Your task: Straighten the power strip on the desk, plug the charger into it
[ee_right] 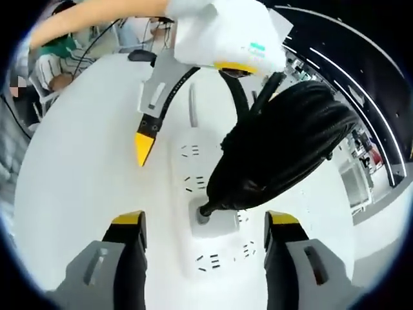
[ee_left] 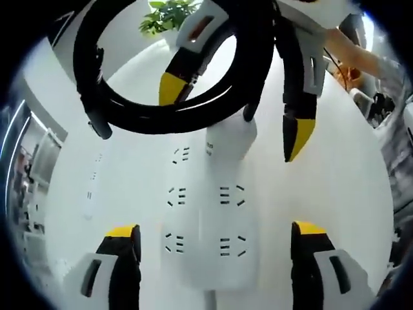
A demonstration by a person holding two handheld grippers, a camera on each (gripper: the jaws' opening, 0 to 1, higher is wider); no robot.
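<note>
White power strip (ee_left: 206,219), black cable (ee_right: 290,148)

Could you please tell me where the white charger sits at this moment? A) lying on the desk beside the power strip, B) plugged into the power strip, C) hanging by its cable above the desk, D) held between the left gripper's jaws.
B: the charger sits in a socket of the power strip, with its black coiled cable rising from it and both pairs of jaws open around it.
</note>
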